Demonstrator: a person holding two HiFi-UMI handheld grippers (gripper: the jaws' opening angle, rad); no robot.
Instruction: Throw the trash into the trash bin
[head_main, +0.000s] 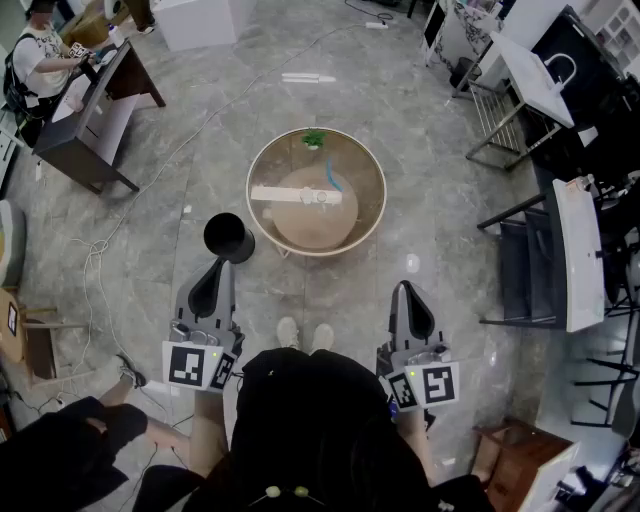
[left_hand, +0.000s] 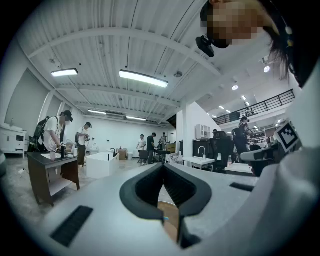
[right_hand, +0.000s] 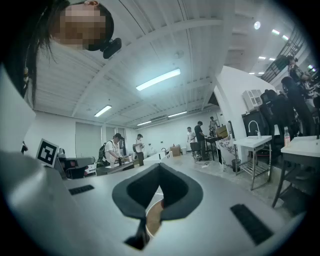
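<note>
Left gripper (head_main: 224, 264): the jaws are meeting at their tips and nothing is sitting between them. In the left gripper view the gripper's own grey body is blocking most of the floor (head_main: 420, 150), and only a sliver of the wooden worktop (head_main: 262, 215) is showing through the gap below the tips.

Right gripper (head_main: 403, 286): the jaws are likewise pressing together, empty, with the same narrow glimpse of wood under them.

In the head view the person's dark torso is covering both forearms, so the hands are hard to make out.

The black trash bin (head_main: 229, 237) is standing on the floor just left of the round worktop, ahead of the left jaws.

The trash is lying on the worktop: a green scrap (head_main: 314, 139), a blue piece (head_main: 332, 178) and a pale strip (head_main: 295, 195), all too small to identify.
</note>
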